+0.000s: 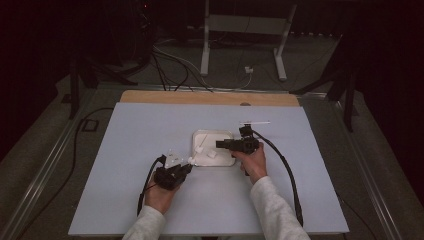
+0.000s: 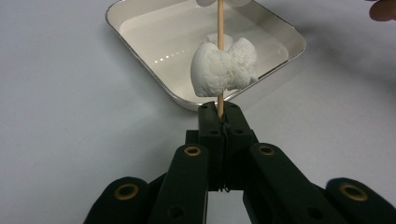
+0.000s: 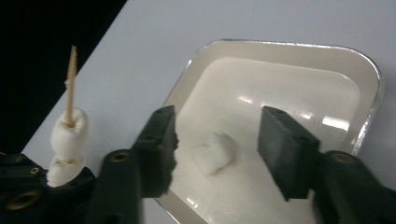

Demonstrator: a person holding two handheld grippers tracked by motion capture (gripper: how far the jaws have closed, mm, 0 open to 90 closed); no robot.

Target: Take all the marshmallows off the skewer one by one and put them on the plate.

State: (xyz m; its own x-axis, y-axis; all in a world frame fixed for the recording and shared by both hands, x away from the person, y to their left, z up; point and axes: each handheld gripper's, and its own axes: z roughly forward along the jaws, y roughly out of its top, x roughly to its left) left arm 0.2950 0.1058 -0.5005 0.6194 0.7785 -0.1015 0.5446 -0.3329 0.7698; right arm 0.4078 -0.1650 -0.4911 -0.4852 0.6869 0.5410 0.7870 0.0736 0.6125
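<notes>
A wooden skewer (image 2: 219, 28) stands upright in my left gripper (image 2: 220, 114), whose jaws are shut on its lower end. A squashed white marshmallow (image 2: 224, 70) is threaded on it just above the jaws, and a second one (image 2: 224, 2) sits higher. In the high view the left gripper (image 1: 189, 167) is at the tray's near left corner. My right gripper (image 3: 217, 135) hangs open over the shallow metal tray (image 3: 280, 46), its jaws either side of a loose marshmallow (image 3: 214, 153) lying in it. The skewer (image 3: 71, 79) with its marshmallows (image 3: 69, 129) shows at the left.
The tray (image 1: 196, 135) lies mid-table on a pale sheet (image 1: 125, 150), with two marshmallows (image 1: 212, 154) inside. A thin white stick (image 1: 255, 122) lies behind the tray. The table's wooden back edge (image 1: 210, 97) and a stand's legs (image 1: 280, 60) lie beyond. Cables trail from both grippers.
</notes>
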